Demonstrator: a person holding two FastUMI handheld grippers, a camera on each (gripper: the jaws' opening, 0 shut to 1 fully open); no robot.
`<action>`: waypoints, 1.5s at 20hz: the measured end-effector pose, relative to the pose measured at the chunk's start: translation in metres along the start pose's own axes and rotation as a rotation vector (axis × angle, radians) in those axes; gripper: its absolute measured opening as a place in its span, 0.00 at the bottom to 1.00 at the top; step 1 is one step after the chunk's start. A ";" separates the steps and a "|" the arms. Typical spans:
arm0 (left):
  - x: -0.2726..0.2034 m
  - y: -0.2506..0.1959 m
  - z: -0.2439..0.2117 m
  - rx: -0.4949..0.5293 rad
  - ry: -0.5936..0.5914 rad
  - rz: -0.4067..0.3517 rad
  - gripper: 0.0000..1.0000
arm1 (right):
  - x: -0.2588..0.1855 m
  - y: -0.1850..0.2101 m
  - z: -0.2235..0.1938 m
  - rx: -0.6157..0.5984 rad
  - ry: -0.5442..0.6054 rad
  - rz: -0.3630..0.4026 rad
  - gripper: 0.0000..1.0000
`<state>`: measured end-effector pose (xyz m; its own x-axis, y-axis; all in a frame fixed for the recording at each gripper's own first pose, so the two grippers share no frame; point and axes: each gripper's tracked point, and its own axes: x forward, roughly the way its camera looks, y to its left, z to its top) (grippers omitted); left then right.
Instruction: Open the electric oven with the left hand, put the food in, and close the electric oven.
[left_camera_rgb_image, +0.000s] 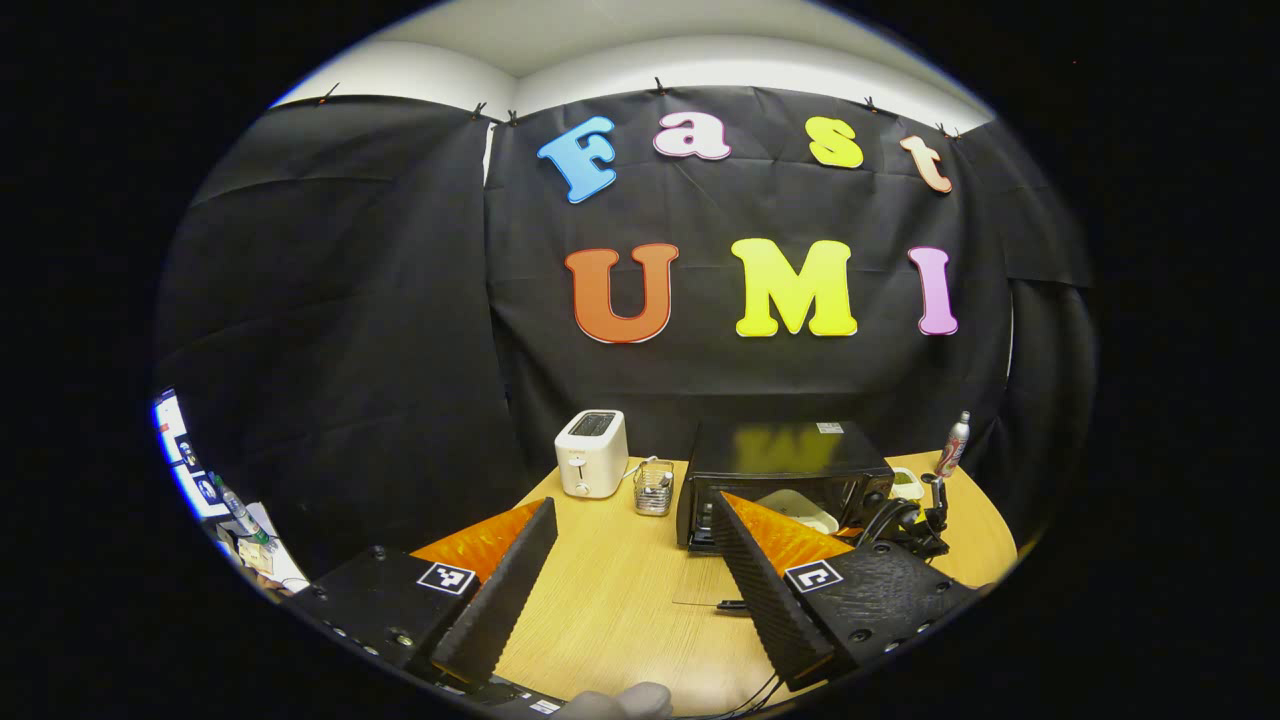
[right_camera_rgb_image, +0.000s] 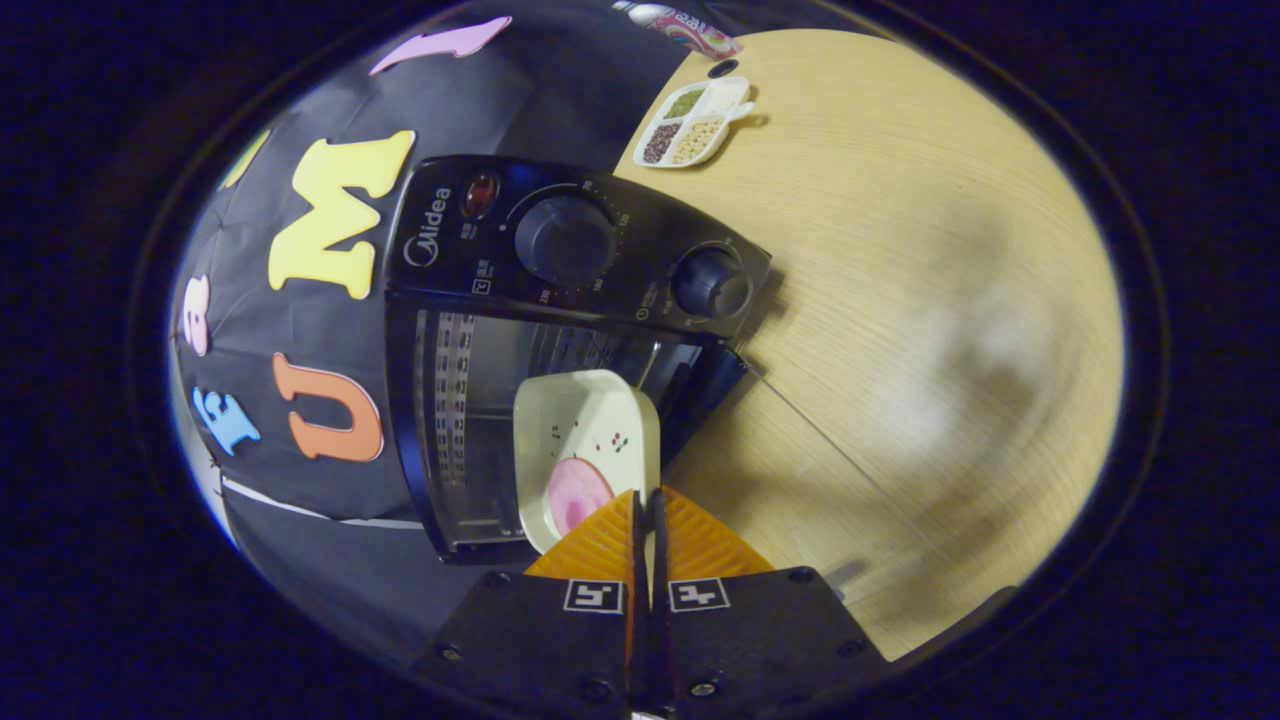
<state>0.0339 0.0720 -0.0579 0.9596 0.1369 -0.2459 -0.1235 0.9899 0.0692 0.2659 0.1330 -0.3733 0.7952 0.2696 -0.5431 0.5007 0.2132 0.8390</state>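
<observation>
- In the left gripper view, the black electric oven (left_camera_rgb_image: 785, 480) stands on the round light wooden table (left_camera_rgb_image: 620, 600), toward its back and near the booth's black cloth wall.
- A white two-slot toaster (left_camera_rgb_image: 592, 452) stands left of the oven, with a small clear glass container (left_camera_rgb_image: 653, 488) between them.
- A slim metal bottle (left_camera_rgb_image: 953, 445) stands right of the oven, near the table's far edge.
- In the right gripper view, a pale square plate with a pink slice of food (right_camera_rgb_image: 585, 455) sits in the oven's open cavity (right_camera_rgb_image: 470, 400).
- A white divided dish of grains (right_camera_rgb_image: 693, 122) lies on the table beyond the oven's knob panel.
</observation>
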 end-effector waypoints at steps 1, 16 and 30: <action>0.001 0.001 -0.001 -0.002 0.006 0.006 0.97 | 0.007 0.004 0.004 -0.002 -0.004 0.002 0.04; 0.015 0.007 -0.010 -0.024 0.002 0.053 0.97 | -0.002 0.045 0.031 -0.174 -0.023 0.126 0.51; 0.017 -0.015 -0.027 -0.063 -0.076 -0.140 0.96 | -0.192 0.055 0.058 -0.826 -0.295 0.044 0.94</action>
<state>0.0450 0.0600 -0.0890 0.9846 -0.0037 -0.1748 -0.0001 0.9998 -0.0220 0.1604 0.0380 -0.2210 0.9211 0.0635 -0.3841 0.1514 0.8505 0.5037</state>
